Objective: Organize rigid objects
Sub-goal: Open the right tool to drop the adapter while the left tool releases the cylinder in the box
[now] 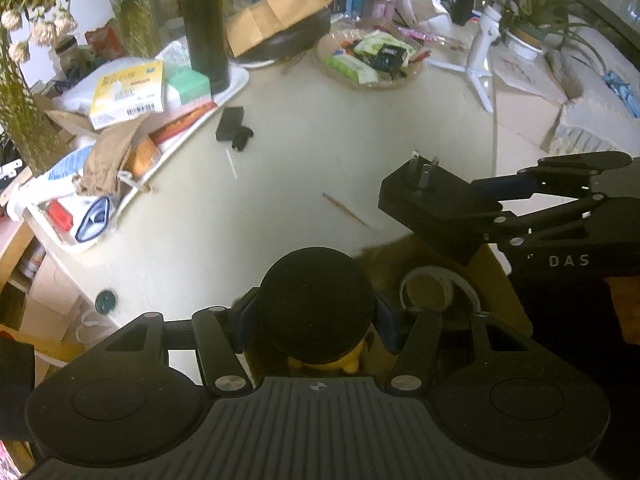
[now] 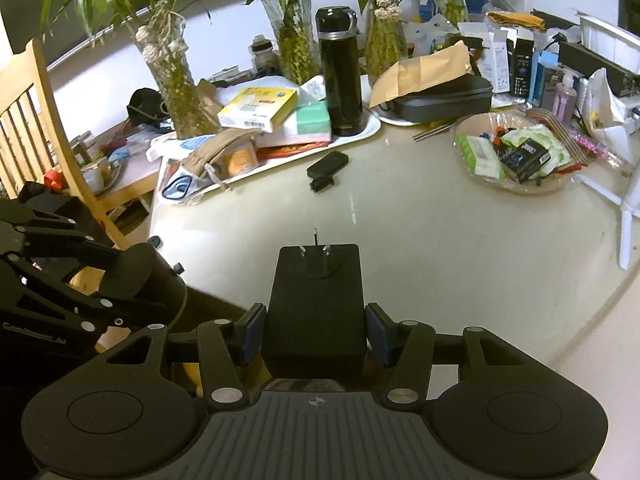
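Note:
My left gripper [image 1: 316,320] is shut on a round black object [image 1: 316,304] with a yellow part beneath it, held over a brown box [image 1: 492,268] at the table's near edge. A white cable coil [image 1: 436,284] lies in the box. My right gripper [image 2: 316,332] is shut on a black power adapter [image 2: 316,300], prongs pointing forward. In the left wrist view the adapter [image 1: 432,204] hangs above the box on the right. In the right wrist view the left gripper's round object [image 2: 148,284] shows at the left.
On the pale round table [image 2: 420,240]: a small black case [image 2: 328,163], a thin stick [image 1: 348,210], a glass bowl [image 2: 516,152] of packets, a white tray [image 2: 352,136] with boxes and a black flask [image 2: 340,72], and a white tripod [image 1: 480,56]. A wooden chair [image 2: 36,120] stands left.

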`<action>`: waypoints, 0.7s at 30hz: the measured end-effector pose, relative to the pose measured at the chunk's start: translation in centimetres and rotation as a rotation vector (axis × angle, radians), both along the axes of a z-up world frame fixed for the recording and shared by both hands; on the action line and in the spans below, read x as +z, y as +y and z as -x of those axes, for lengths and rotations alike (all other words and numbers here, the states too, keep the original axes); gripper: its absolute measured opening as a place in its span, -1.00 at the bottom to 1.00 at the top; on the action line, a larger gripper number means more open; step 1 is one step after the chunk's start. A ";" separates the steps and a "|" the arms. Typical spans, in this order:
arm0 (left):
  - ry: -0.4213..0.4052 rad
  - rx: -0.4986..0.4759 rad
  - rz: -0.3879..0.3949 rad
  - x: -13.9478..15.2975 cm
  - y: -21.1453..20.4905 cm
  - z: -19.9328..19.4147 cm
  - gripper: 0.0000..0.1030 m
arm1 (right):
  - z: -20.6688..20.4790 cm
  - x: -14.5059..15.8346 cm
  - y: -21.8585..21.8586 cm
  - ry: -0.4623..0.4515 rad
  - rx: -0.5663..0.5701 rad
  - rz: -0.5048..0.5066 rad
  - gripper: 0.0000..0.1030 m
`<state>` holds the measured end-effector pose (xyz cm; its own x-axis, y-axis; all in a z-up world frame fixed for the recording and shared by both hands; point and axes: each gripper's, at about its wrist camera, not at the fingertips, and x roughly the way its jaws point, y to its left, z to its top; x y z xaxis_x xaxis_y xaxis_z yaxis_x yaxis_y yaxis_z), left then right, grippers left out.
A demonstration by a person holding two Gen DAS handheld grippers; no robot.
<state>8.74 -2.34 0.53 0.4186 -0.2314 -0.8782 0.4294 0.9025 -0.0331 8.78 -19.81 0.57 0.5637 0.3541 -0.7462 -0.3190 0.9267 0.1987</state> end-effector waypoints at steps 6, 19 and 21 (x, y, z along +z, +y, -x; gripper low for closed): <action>0.033 -0.008 -0.011 -1.1 0.0 1.3 0.10 | 1.8 -0.4 0.3 0.019 0.017 -0.012 0.09; -0.003 0.004 0.005 -1.3 1.0 2.9 0.39 | 3.2 -1.2 -0.1 0.046 0.008 -0.028 0.09; -0.017 0.018 -0.016 -1.3 0.9 3.0 0.45 | 3.2 -1.4 -0.1 0.051 0.006 -0.029 0.09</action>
<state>5.75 -1.39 -0.75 0.4377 -0.2098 -0.8743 0.4134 0.9105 -0.0115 5.59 -19.93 -0.80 0.5231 0.3795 -0.7631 -0.3135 0.9183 0.2418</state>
